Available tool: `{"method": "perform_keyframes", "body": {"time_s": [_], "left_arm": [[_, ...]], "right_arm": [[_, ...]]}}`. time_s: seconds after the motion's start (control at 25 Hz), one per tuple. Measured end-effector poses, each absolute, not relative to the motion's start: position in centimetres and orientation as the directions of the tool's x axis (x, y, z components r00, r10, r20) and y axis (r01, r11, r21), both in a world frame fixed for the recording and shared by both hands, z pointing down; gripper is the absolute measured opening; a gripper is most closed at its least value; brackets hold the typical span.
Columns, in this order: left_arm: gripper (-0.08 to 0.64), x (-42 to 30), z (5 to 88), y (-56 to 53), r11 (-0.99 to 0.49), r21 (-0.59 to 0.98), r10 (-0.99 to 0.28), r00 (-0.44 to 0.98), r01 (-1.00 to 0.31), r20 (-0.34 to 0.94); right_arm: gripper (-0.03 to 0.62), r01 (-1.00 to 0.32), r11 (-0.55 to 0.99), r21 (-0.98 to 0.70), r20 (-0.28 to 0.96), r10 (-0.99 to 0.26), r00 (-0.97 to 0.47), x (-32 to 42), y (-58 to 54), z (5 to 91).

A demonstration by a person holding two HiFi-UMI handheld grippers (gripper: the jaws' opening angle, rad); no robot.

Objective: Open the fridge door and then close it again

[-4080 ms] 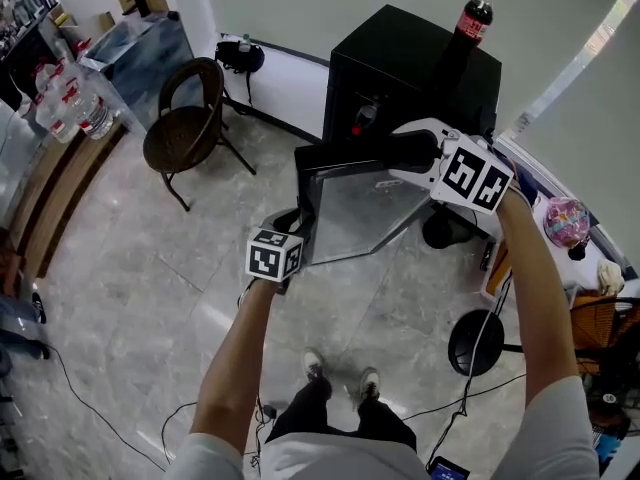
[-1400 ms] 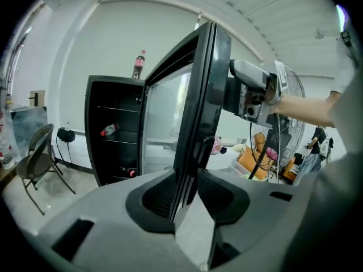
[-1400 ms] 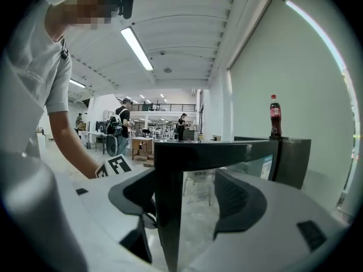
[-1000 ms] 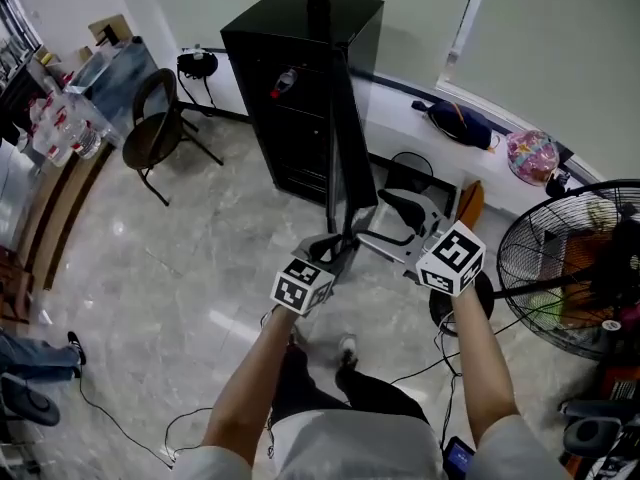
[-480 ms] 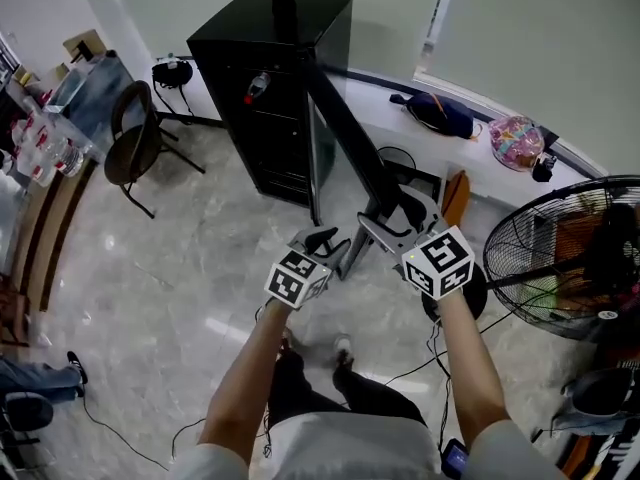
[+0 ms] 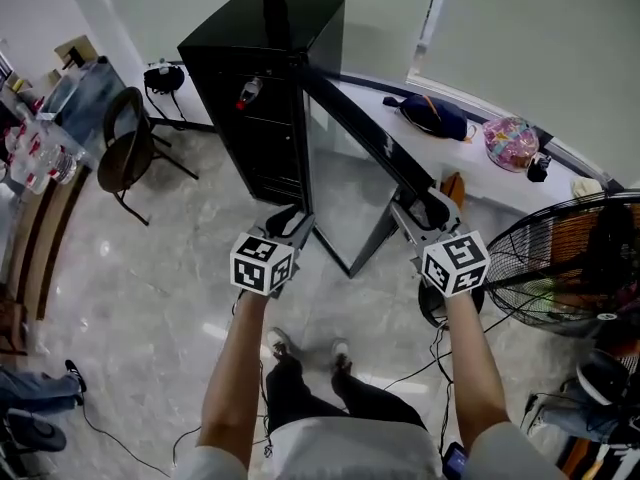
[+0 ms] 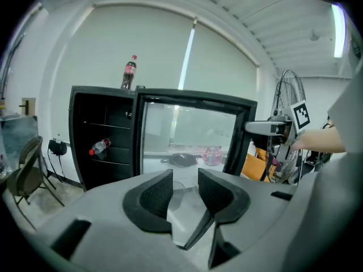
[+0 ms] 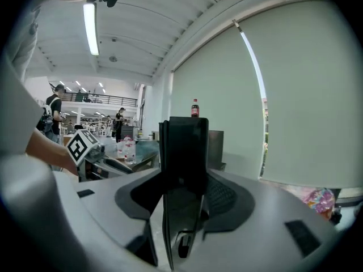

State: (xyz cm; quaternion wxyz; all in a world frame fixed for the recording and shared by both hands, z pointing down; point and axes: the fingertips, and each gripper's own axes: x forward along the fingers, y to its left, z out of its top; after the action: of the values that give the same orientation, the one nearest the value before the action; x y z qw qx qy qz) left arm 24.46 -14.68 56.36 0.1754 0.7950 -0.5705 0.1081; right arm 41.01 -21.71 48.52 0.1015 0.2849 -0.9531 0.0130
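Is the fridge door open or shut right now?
Open: the glass door stands swung well away from the black fridge, leaving its shelves exposed.

Bright, even light; gripper views bulge at edges (corners black).

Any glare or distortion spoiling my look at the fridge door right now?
Head view: walls bow, glossy floor throws pale glare, fridge door sharp. Left gripper view: fisheye, black corners, door glass see-through. Right gripper view: door edge looms dark mid-frame; ceiling light blown out.
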Motion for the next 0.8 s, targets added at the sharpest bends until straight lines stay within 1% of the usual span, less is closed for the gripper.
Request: {"method": "perform_keyframes", "body": {"time_s": [0.12, 0.44, 0.8], "left_arm": [[0.114, 22.7, 55.4, -14.2, -0.259, 0.132, -0.885, 0.29, -0.957, 0.365], [0.114, 18.4, 52.6, -12.8, -0.194, 0.091, -0.913, 0.214, -0.977, 0.348], [0.114, 14.1, 51.8, -12.5, -0.17, 0.075, -0.91, 0.186, -0.983, 0.37]], "right_arm": [[0.213, -0.581, 0.813, 0.048, 0.224, -0.575, -0.787, 42.2, -23.8, 48.6], [0.215, -0.593, 0.803, 0.059, 0.253, -0.586, -0.77, 44.4, -28.8, 49.0], [0.218, -0.691, 0.718, 0.084, 0.305, -0.679, -0.668, 45.5, -34.0, 49.3]]}}
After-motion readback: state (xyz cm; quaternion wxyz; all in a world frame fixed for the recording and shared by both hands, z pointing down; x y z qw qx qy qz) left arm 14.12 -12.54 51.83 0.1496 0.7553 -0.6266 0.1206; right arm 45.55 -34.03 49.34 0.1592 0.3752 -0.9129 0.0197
